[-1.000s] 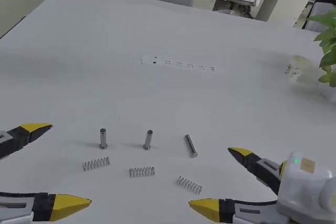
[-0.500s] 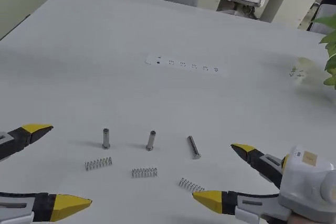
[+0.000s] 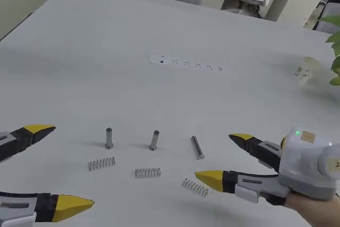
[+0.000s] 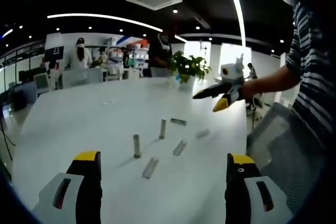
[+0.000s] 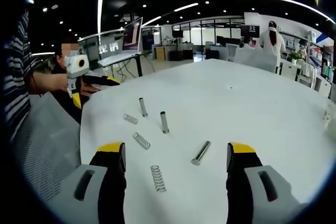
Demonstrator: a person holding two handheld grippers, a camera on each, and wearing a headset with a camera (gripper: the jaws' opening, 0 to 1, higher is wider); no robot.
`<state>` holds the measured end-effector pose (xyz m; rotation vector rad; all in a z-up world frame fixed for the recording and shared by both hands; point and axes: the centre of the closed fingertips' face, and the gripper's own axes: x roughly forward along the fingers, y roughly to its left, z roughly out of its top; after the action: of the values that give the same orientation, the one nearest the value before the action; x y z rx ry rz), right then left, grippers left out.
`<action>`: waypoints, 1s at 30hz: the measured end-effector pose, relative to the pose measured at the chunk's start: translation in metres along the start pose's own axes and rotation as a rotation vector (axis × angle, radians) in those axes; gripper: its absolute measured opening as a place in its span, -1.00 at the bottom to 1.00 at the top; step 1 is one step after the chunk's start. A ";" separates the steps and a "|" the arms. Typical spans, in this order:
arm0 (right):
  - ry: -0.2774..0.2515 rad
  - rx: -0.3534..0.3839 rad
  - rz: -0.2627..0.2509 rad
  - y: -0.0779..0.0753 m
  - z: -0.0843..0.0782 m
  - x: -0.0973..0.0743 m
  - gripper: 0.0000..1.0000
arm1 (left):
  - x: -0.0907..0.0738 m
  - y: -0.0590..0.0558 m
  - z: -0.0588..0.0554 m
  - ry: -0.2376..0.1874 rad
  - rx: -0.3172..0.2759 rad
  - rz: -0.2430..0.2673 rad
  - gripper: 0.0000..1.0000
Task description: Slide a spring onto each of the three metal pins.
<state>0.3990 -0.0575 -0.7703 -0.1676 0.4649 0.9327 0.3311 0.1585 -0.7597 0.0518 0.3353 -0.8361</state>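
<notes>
- Closing in: right gripper (image 3: 214, 155), jaws wide apart with nothing between them. Over the last second it has come forward and inward from nearer the person.
- Right spring (image 3: 194, 187): flat on the table (image 3: 79, 51), just beside the right gripper's nearer jaw tip in the head view. In the right gripper view it lies just ahead, between the two jaws. Not gripped.
- Right pin (image 3: 197, 147): on its side, a little beyond that spring, ahead of the right gripper.
- Middle pin (image 3: 154, 140) and left pin (image 3: 109, 137): both upright, off to the right gripper's left and well apart from it.
- Middle spring (image 3: 147, 172) and left spring (image 3: 101, 163): each flat on the near side of its own pin. None of the six pieces has shifted against the others.
- Left gripper (image 3: 73, 165): jaws wide apart, empty, keeping its place. The left spring is nearest to it, still apart from both tips.
- Standing of the task: all three pins bare, so nothing is done yet.
- Reading of the change: the approach marks the right spring as the likely first pick, and the jaws would have to shut across its coil.
- Caution: the fallen pin will probably need standing up or steadying before a spring can go on.
</notes>
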 end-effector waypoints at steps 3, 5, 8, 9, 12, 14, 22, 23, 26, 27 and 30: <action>0.017 0.016 0.004 -0.004 0.002 0.003 0.46 | -0.001 0.000 0.000 0.000 0.000 -0.001 0.92; 0.026 0.024 0.004 -0.005 0.004 0.005 0.39 | -0.001 0.000 0.000 0.002 0.001 0.000 0.92; 0.041 0.038 -0.005 -0.011 0.007 0.010 0.31 | -0.001 0.000 -0.001 0.005 0.002 0.002 0.92; 0.041 0.041 -0.008 -0.013 0.008 0.012 0.27 | -0.001 0.000 -0.001 0.005 0.002 0.001 0.92; 0.054 0.043 -0.018 -0.017 0.011 0.018 0.13 | -0.001 0.000 -0.002 0.010 0.001 0.000 0.92; 0.072 0.044 -0.023 -0.020 0.011 0.023 0.08 | -0.001 -0.001 -0.002 0.010 0.003 -0.001 0.92; 0.157 0.076 -0.041 -0.031 0.006 0.042 -0.21 | -0.001 -0.001 -0.002 0.012 0.007 0.004 0.89; 0.168 0.091 -0.046 -0.033 0.004 0.044 -0.24 | -0.002 -0.001 -0.003 0.012 0.005 0.004 0.89; 0.212 0.139 -0.059 -0.038 -0.004 0.053 -0.34 | -0.002 -0.001 -0.004 0.013 0.002 0.008 0.88; 0.218 0.147 -0.063 -0.040 -0.005 0.054 -0.36 | -0.002 -0.001 -0.004 0.013 0.000 0.007 0.87; 0.231 0.173 -0.073 -0.043 -0.005 0.060 -0.44 | -0.002 -0.002 -0.003 0.011 0.000 0.008 0.87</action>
<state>0.4622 -0.0410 -0.8044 -0.1345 0.7459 0.8002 0.3275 0.1597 -0.7619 0.0578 0.3457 -0.8285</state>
